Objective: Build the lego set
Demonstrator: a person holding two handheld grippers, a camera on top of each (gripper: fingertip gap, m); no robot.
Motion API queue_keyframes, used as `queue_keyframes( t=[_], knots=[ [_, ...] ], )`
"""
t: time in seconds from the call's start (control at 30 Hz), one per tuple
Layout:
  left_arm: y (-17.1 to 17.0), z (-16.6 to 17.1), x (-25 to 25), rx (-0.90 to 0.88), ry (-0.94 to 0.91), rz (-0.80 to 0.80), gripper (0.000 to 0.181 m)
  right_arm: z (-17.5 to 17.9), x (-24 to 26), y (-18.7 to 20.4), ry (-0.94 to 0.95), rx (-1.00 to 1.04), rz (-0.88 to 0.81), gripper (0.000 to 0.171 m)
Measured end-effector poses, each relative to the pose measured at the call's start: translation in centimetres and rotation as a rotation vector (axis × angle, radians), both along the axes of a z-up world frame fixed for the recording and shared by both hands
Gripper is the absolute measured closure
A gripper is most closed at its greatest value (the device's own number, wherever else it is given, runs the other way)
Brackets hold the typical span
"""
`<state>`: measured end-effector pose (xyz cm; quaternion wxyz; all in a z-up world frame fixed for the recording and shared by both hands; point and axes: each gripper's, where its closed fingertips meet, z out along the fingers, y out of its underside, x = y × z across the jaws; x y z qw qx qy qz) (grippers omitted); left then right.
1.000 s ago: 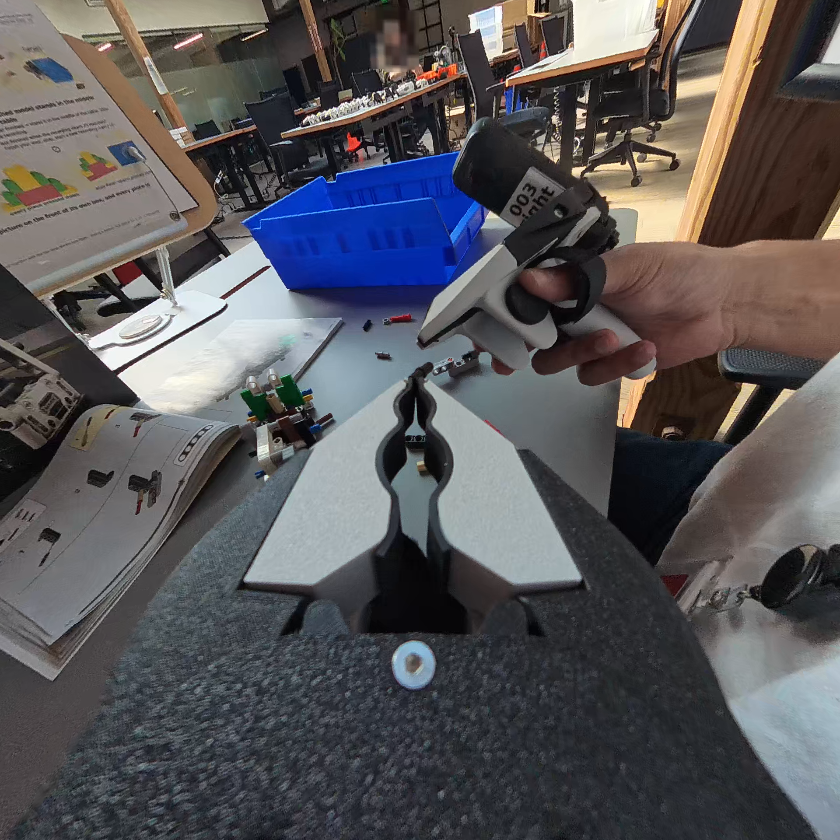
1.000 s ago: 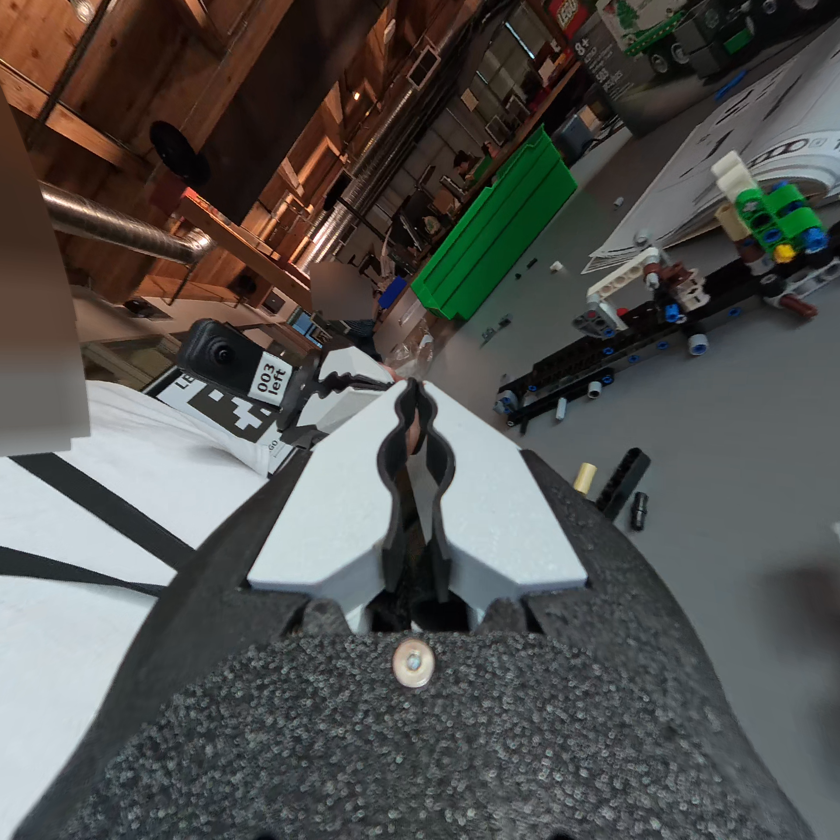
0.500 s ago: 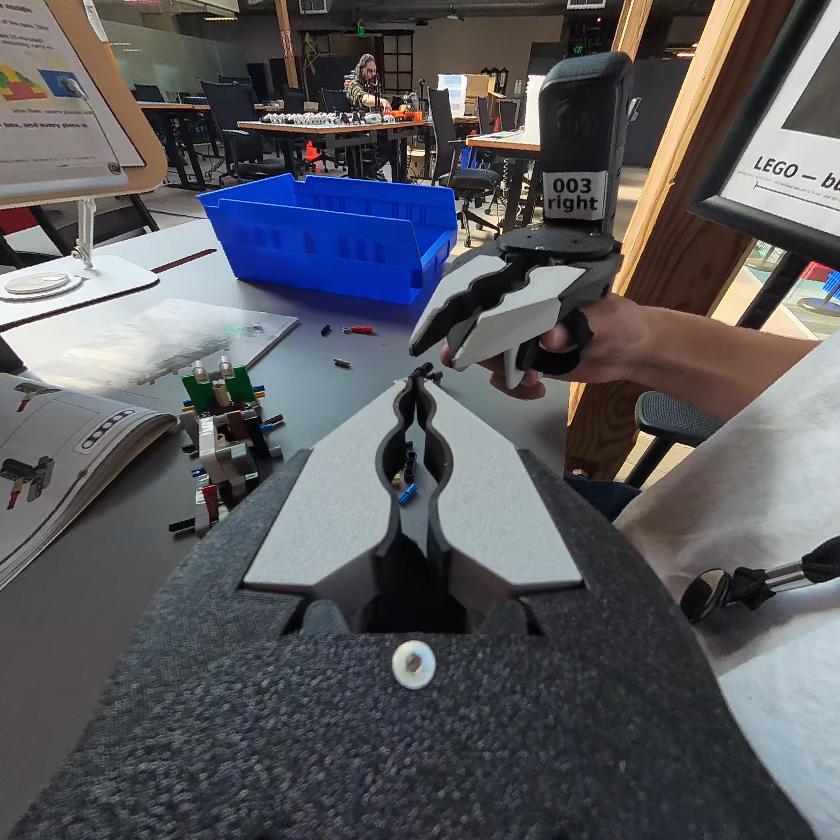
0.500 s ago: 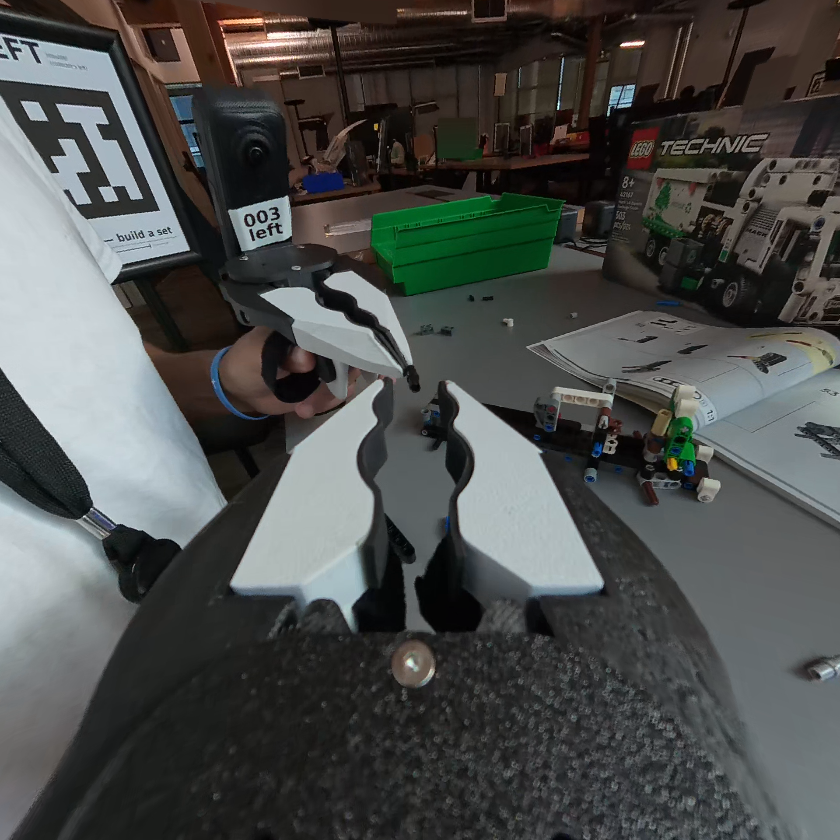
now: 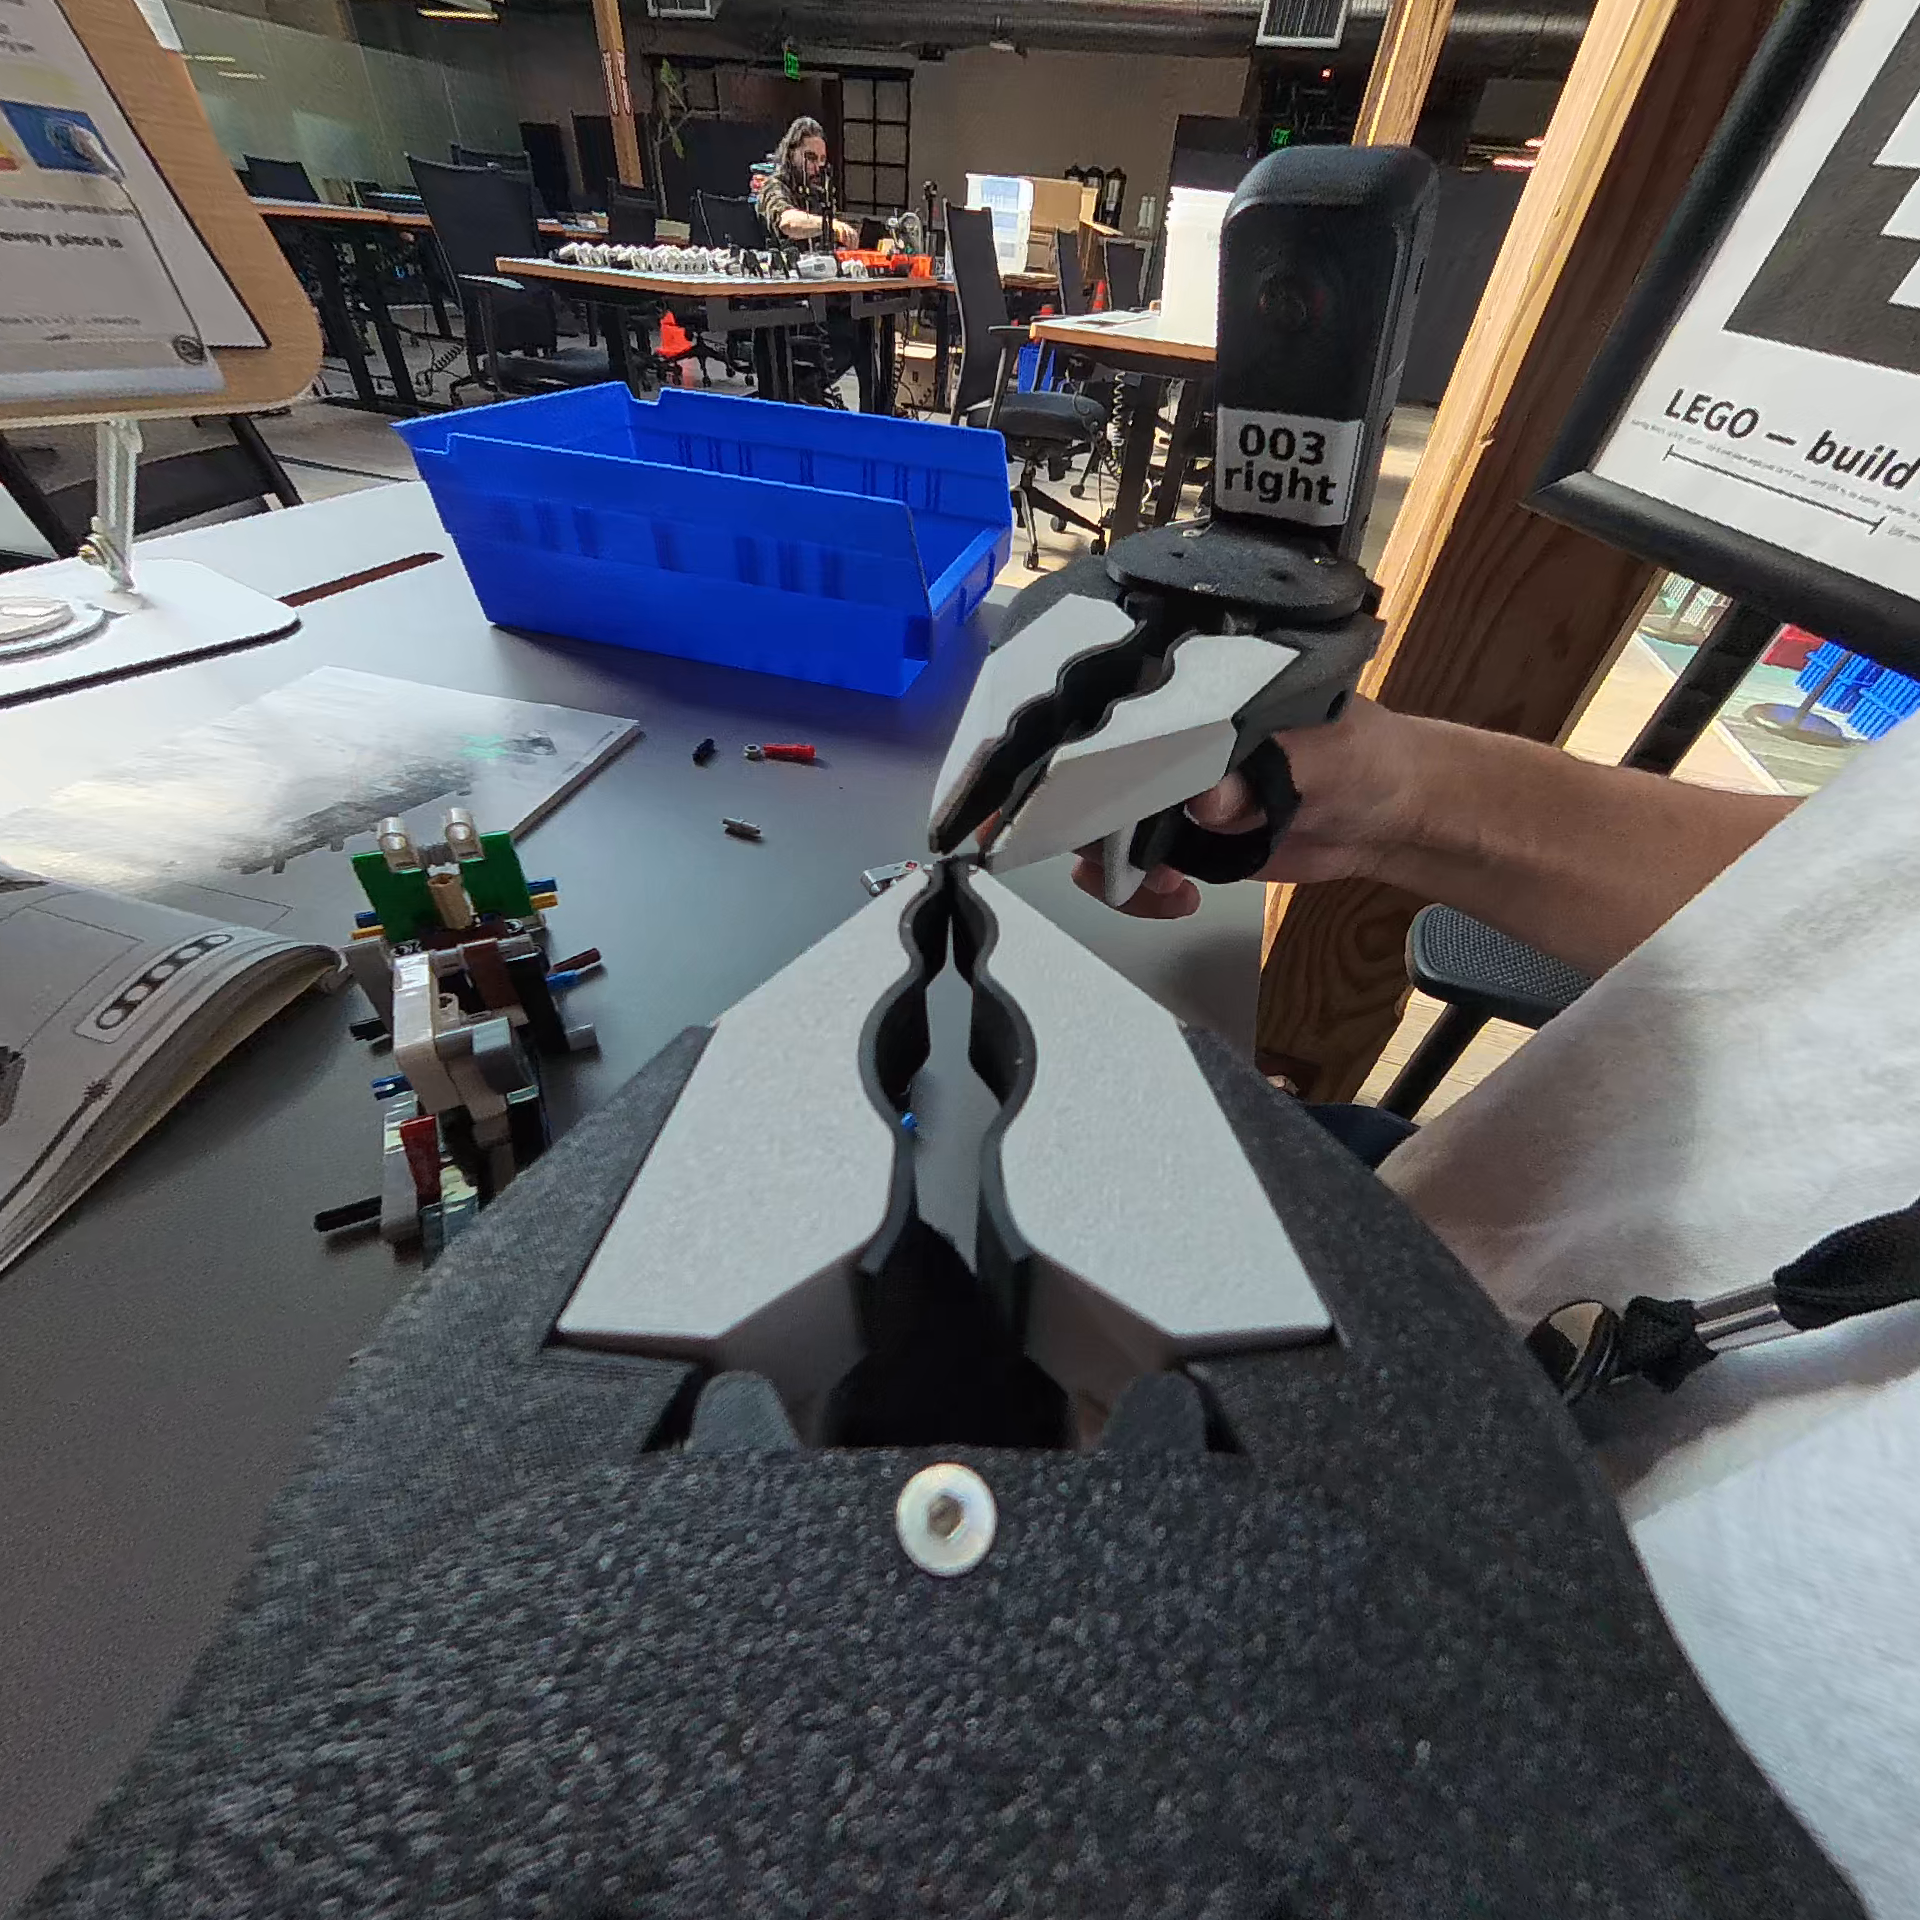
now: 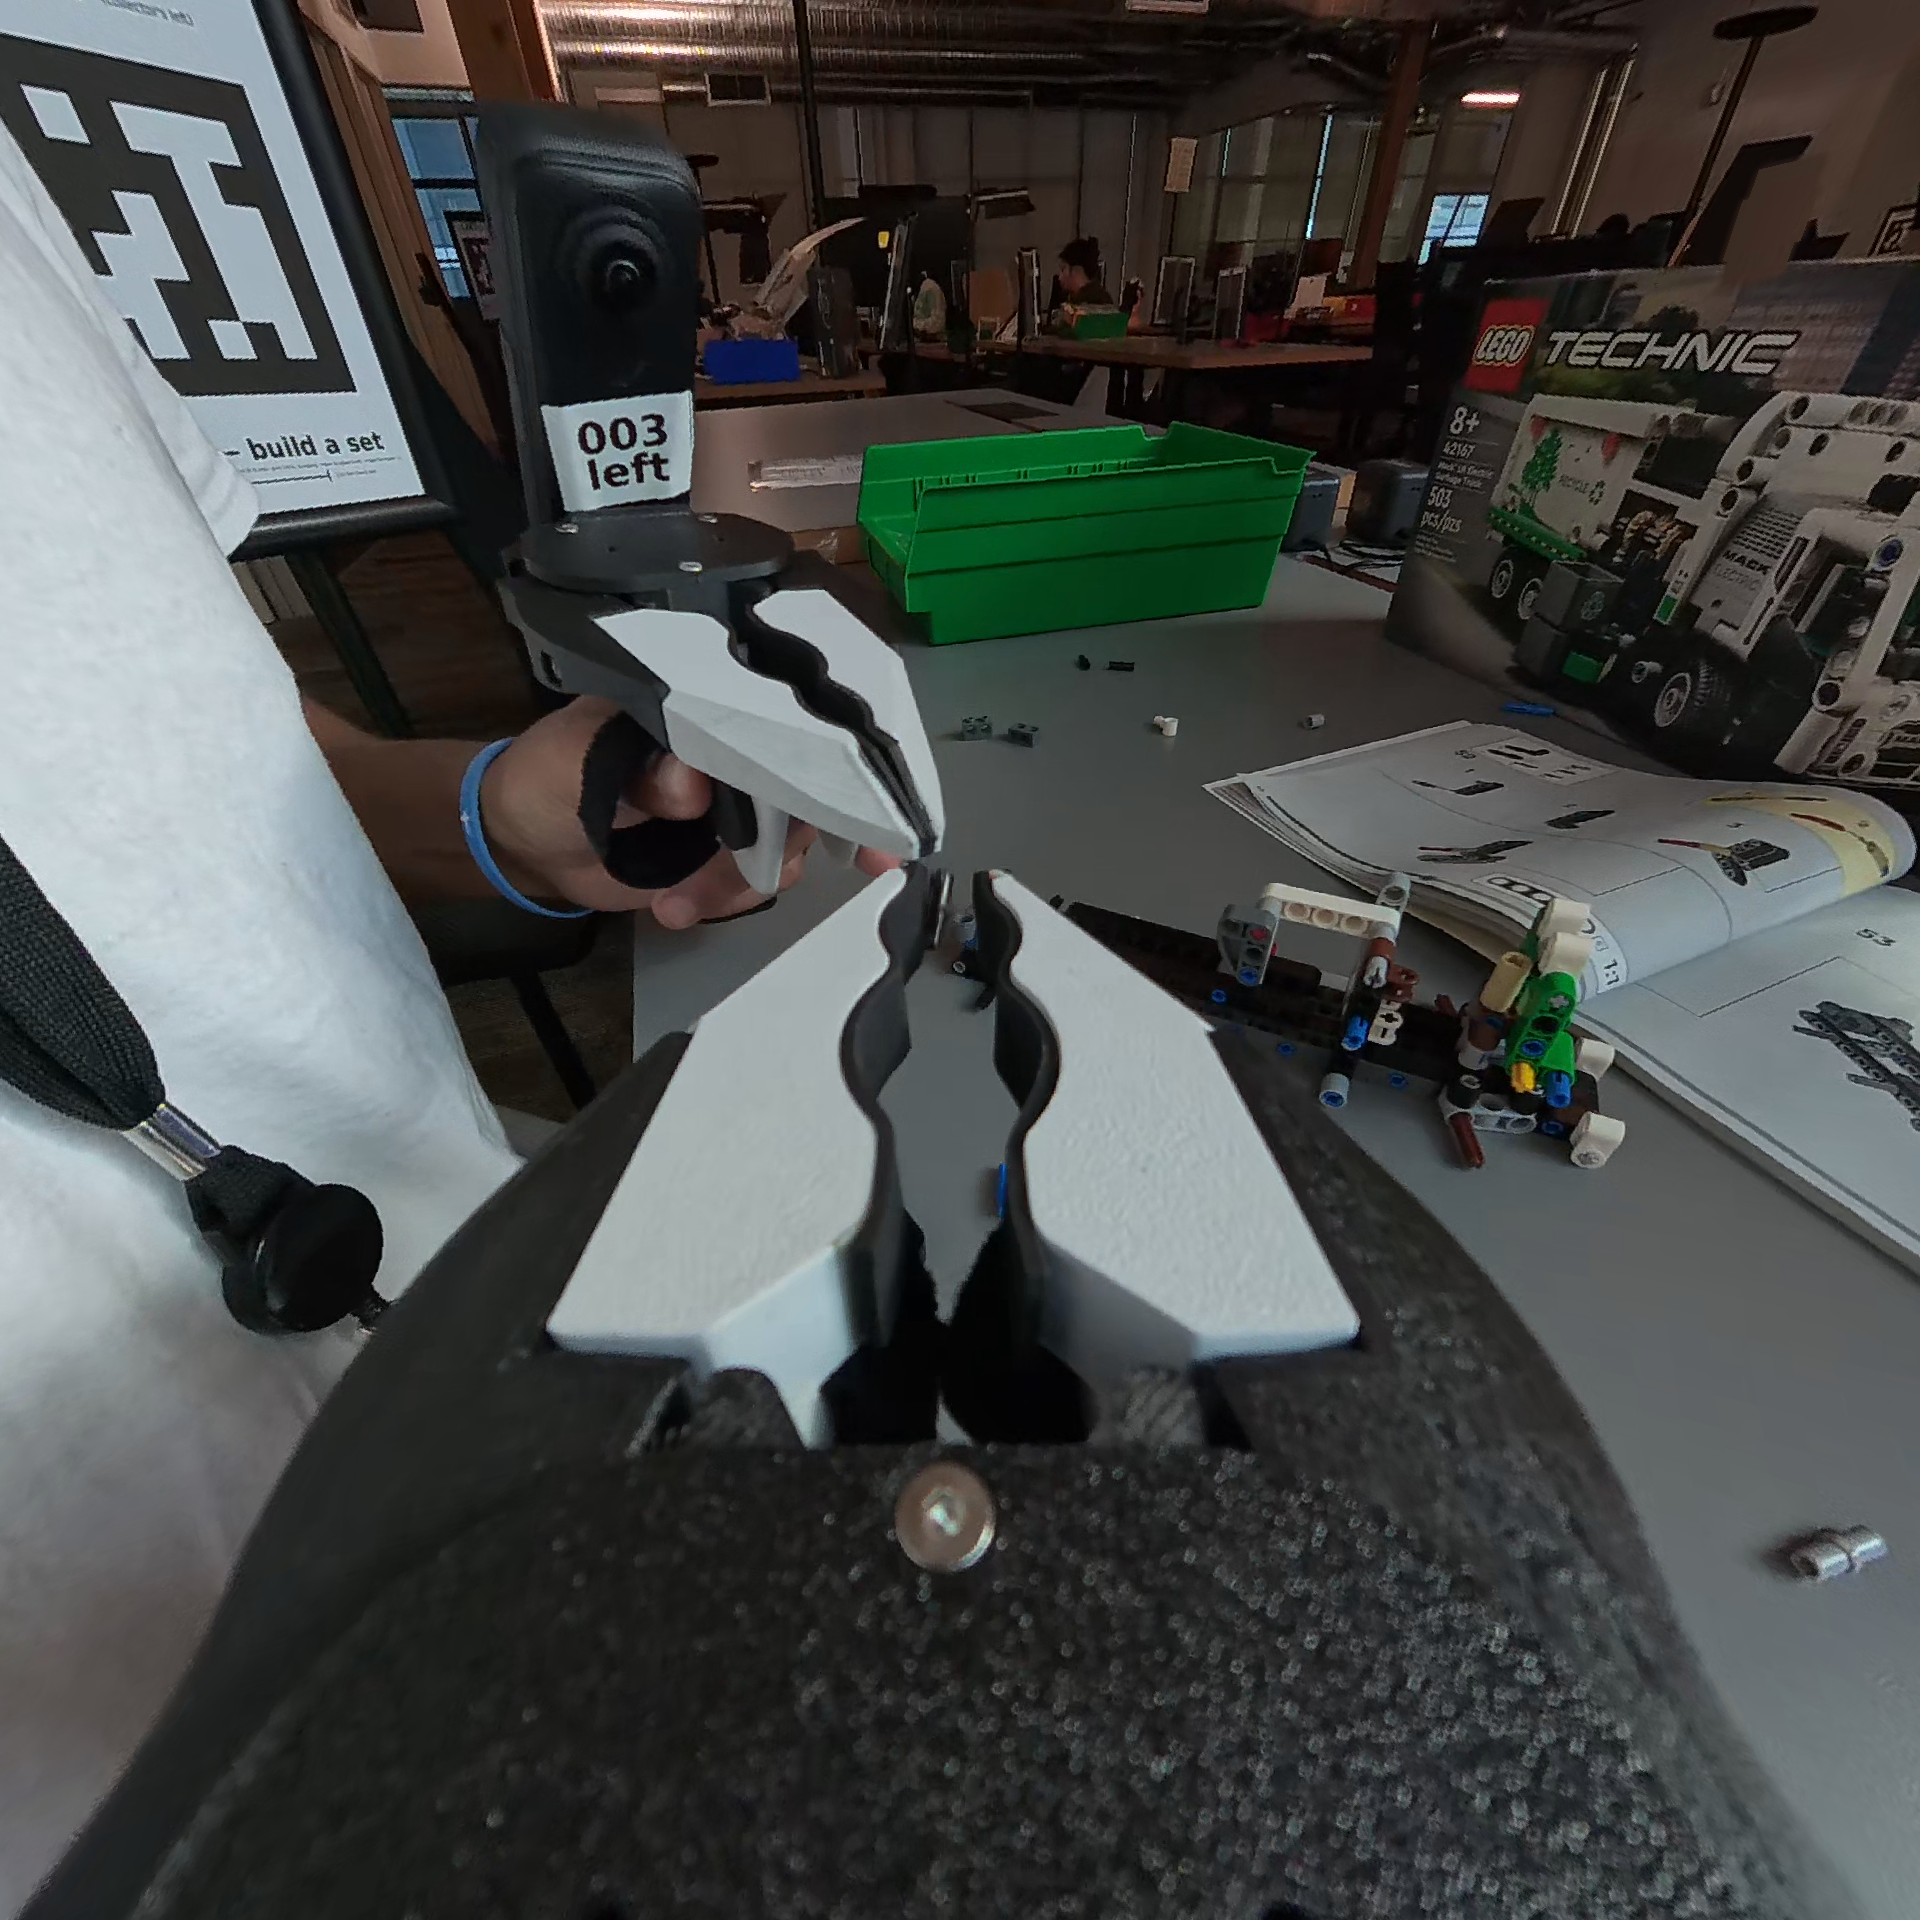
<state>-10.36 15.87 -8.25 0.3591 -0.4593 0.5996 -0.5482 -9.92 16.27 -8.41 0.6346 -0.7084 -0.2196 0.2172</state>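
Observation:
A partly built Lego model (image 5: 457,997) with green, white and black parts lies on the grey table left of my left gripper; the right wrist view shows it (image 6: 1434,1029) to the right. My left gripper (image 5: 949,883) is shut, and a small dark piece (image 6: 940,900) shows at its tip. My right gripper (image 6: 951,894) is open by a narrow gap, and its tips meet the left gripper's tip (image 6: 925,847) above the table. The right gripper (image 5: 961,842) points down at the left one. The piece's shape is too small to tell.
An open instruction booklet (image 6: 1558,842) lies beside the model. A blue bin (image 5: 707,551), a green bin (image 6: 1070,520) and the set's box (image 6: 1683,499) stand at the back. Loose pins (image 5: 779,750) and a grey connector (image 6: 1834,1555) lie about. A wooden post (image 5: 1475,520) stands right. Both grippers' tips are close together, under 4 cm apart. The grey connector (image 6: 1834,1555) is about equally far from each gripper, around 20 cm. Seen from the left wrist view (image 5: 742,826) as well.
Both grippers have levelled out and their tips have come together. My right gripper went from shut to wide open, then narrowed to a small gap. My left gripper stayed shut.

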Motion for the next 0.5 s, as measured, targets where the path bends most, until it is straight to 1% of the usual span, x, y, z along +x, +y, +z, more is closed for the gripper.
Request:
queue_keyframes(
  t=[0.07, 0.17, 0.23, 0.33, 0.43, 0.5],
  knots=[
    [-0.1, 0.0, 0.1, -0.004, 0.001, -0.008, 0.181, 0.0, 0.0, -0.1, -0.002, 0.006, 0.0, 0.166],
    [-0.1, -0.4, 0.2, 0.002, 0.014, -0.01, 0.181, -0.7, 0.2, 0.0, -0.023, -0.024, -0.015, 0.164],
    [0.9, -1.5, 0.2, 0.072, 0.061, 0.032, 0.181, -1.5, 1.1, 0.1, -0.039, -0.064, -0.049, 0.164],
    [2.1, -3.6, -0.8, 0.173, 0.178, 0.047, 0.181, -3.6, 2.3, -0.4, -0.095, -0.184, -0.113, 0.161],
    [3.1, -5.4, -2.0, 0.252, 0.253, 0.082, 0.18, -4.7, 2.9, -1.3, -0.092, -0.242, -0.166, 0.161],
    [3.0, -6.2, -2.2, 0.268, 0.296, 0.08, 0.17, -5.4, 2.8, -1.5, -0.09, -0.286, -0.184, 0.16]
  ],
)
